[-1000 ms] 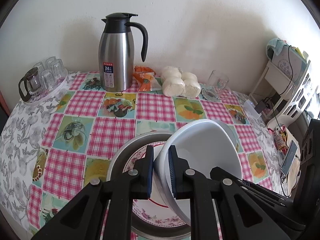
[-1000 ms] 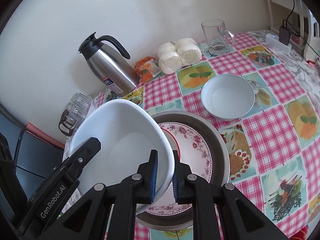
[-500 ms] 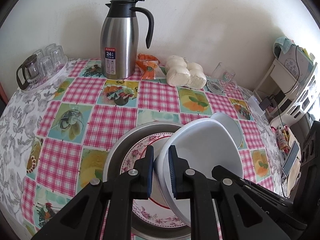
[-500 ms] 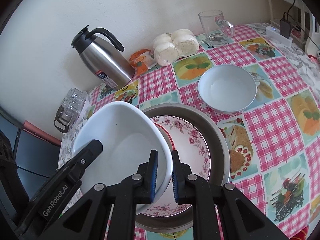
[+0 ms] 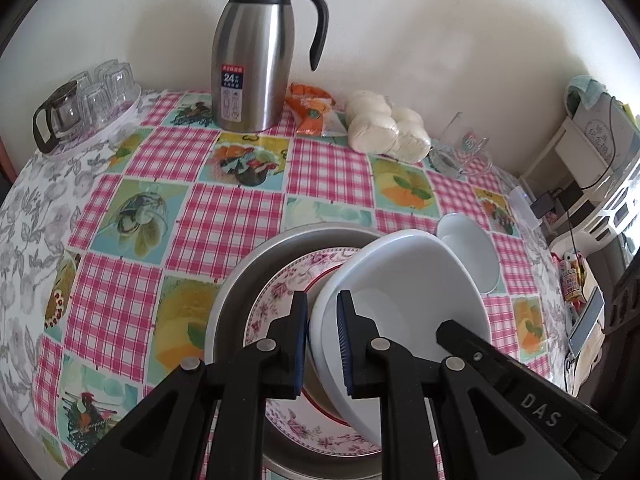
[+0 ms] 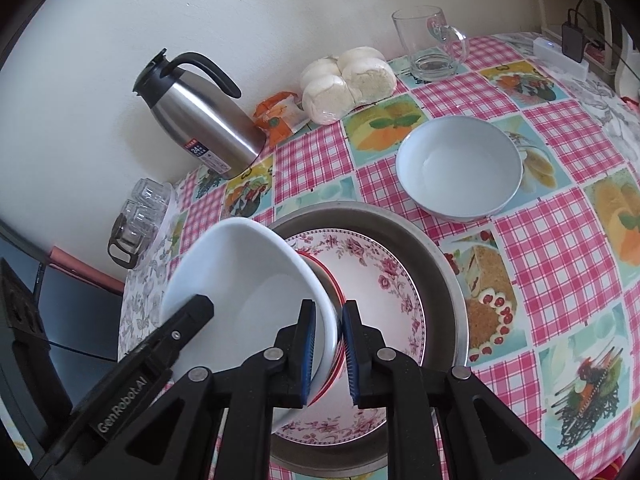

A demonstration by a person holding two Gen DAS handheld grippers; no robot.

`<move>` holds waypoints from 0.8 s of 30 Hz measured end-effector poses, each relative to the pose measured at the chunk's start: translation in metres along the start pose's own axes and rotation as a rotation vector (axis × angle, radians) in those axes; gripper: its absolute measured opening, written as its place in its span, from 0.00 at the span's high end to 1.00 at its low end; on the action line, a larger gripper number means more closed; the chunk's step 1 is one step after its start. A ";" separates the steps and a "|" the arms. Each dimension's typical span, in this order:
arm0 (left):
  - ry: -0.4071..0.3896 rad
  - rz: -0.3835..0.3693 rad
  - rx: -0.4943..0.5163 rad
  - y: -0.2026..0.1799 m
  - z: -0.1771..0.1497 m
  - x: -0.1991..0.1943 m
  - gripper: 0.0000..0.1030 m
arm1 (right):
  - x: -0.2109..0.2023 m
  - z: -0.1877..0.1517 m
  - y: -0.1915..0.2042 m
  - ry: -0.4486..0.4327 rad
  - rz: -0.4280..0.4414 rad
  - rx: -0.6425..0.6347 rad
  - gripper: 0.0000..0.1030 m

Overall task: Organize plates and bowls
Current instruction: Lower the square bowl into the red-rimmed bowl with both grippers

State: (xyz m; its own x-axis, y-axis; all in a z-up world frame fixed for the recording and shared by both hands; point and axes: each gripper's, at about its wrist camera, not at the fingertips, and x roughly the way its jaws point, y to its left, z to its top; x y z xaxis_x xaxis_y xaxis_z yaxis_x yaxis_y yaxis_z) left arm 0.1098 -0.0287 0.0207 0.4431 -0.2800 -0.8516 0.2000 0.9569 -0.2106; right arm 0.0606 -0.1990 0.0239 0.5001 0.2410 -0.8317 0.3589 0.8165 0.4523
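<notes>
A large white bowl (image 5: 408,280) (image 6: 240,272) hangs tilted over a pink floral plate (image 5: 280,300) (image 6: 380,280) that lies in a round metal basin (image 5: 248,272) (image 6: 444,272). My left gripper (image 5: 322,344) is shut on the bowl's left rim. My right gripper (image 6: 327,352) is shut on the opposite rim. A thin red edge shows just under the bowl; I cannot tell what it belongs to. A smaller white bowl (image 6: 460,164) (image 5: 476,256) stands on the checked cloth beyond the basin, to the right.
Along the wall stand a steel jug (image 5: 252,68), an orange packet (image 5: 312,112), wrapped buns (image 5: 384,128) and a glass mug (image 6: 424,44). A tray of glasses (image 5: 88,100) sits far left. A white shelf with cables (image 5: 592,152) stands off the table's right edge.
Both grippers have sunk a little with the white bowl, bringing it closer to the floral plate. The grips on its rims are unchanged.
</notes>
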 end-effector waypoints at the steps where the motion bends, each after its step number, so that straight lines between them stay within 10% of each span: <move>1: 0.007 0.006 -0.005 0.001 0.000 0.001 0.85 | 0.000 0.000 0.000 0.000 0.001 0.000 0.84; 24: 0.000 0.012 -0.050 0.009 0.001 -0.001 0.85 | -0.007 0.001 0.004 -0.014 0.008 -0.016 0.84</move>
State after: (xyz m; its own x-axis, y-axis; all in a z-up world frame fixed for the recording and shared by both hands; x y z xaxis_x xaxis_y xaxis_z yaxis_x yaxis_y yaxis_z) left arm 0.1122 -0.0194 0.0201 0.4450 -0.2682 -0.8545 0.1501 0.9629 -0.2240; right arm 0.0590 -0.1981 0.0319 0.5144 0.2400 -0.8233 0.3418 0.8231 0.4535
